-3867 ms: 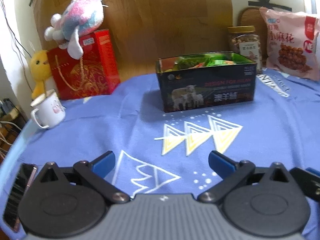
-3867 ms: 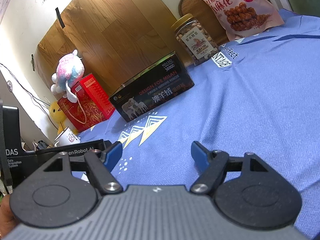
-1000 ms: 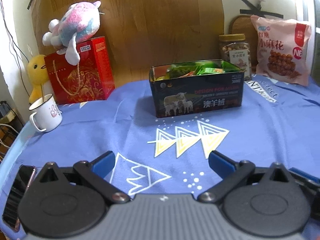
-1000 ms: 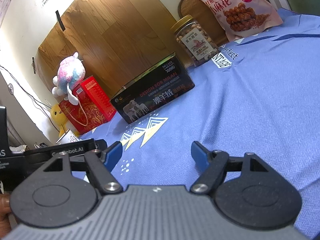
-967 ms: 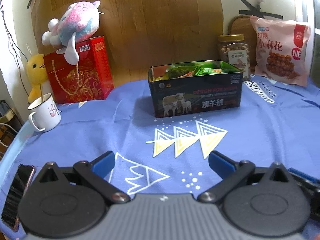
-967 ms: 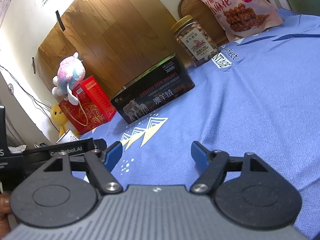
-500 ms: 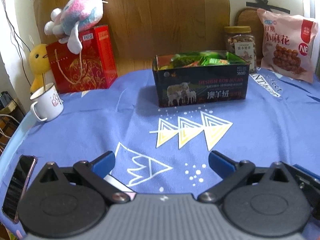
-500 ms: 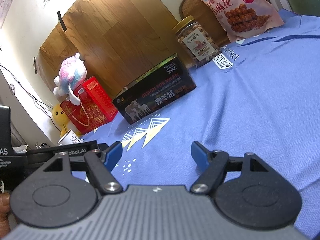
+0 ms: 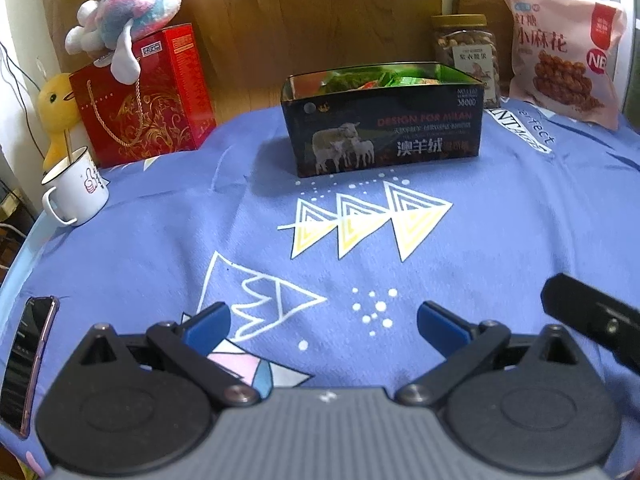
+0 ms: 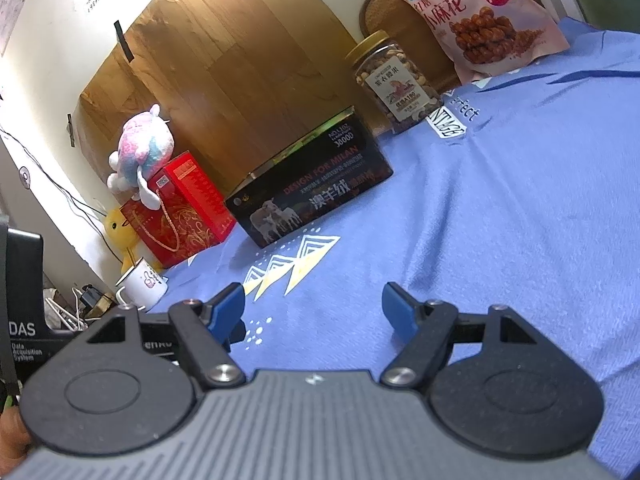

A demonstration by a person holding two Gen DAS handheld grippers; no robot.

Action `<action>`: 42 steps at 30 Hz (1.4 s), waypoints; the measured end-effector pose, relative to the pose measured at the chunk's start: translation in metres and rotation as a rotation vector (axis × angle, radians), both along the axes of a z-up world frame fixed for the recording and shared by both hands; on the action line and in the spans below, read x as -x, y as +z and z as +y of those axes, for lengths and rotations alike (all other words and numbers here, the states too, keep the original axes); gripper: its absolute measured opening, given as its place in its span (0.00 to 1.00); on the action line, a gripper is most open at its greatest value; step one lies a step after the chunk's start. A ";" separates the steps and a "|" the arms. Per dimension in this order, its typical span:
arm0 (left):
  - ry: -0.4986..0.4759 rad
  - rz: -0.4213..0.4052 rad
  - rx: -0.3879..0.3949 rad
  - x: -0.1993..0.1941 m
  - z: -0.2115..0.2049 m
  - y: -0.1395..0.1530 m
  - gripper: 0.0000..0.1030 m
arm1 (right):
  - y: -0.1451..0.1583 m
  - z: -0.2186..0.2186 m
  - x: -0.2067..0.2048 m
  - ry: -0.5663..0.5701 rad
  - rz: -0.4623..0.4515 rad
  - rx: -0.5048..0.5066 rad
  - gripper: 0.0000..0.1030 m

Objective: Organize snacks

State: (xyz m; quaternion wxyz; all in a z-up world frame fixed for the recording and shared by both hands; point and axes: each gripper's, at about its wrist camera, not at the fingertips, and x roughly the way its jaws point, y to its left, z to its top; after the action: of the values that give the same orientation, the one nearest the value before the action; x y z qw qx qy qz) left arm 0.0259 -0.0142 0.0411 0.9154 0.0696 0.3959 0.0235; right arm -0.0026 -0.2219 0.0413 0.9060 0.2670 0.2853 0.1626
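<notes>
Left gripper [image 9: 324, 320] raised, one box [image 9: 384, 136], two grippers

Soft, dimmish indoor light, with a bright glare washing the top of the wooden board [image 10: 224, 40] in the right wrist view. Fisheye bending curves the blue tablecloth [image 9: 500, 240] edges; corners vignette dark, and fine print looks slightly soft.

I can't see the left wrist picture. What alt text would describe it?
Open blue-tipped tongs, holding nothing, hover above a blue patterned tablecloth, facing a dark tin of green snack packets. Behind stand a nut jar and a pink snack bag; at left, a red gift box, a plush toy, a white mug.
</notes>
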 end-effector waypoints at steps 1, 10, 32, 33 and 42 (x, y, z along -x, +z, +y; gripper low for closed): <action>-0.002 0.003 -0.004 0.000 0.000 -0.001 1.00 | 0.000 0.000 0.000 0.000 0.001 -0.001 0.75; -0.021 0.030 -0.009 0.001 -0.002 -0.007 1.00 | -0.001 0.000 0.000 0.000 0.005 -0.004 0.75; -0.031 0.037 -0.018 0.000 -0.003 -0.009 1.00 | -0.002 -0.001 0.001 0.001 0.009 -0.007 0.75; -0.030 0.039 -0.017 0.000 -0.003 -0.010 1.00 | -0.003 -0.001 0.001 0.001 0.009 -0.007 0.75; -0.029 0.031 -0.029 0.001 -0.004 -0.010 1.00 | -0.002 -0.001 0.001 0.001 0.009 -0.008 0.75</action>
State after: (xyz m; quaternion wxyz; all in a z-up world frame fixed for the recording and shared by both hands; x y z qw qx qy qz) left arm 0.0247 -0.0185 0.0312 0.9083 0.0888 0.4085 0.0149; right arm -0.0036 -0.2227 0.0391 0.9036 0.2712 0.2887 0.1628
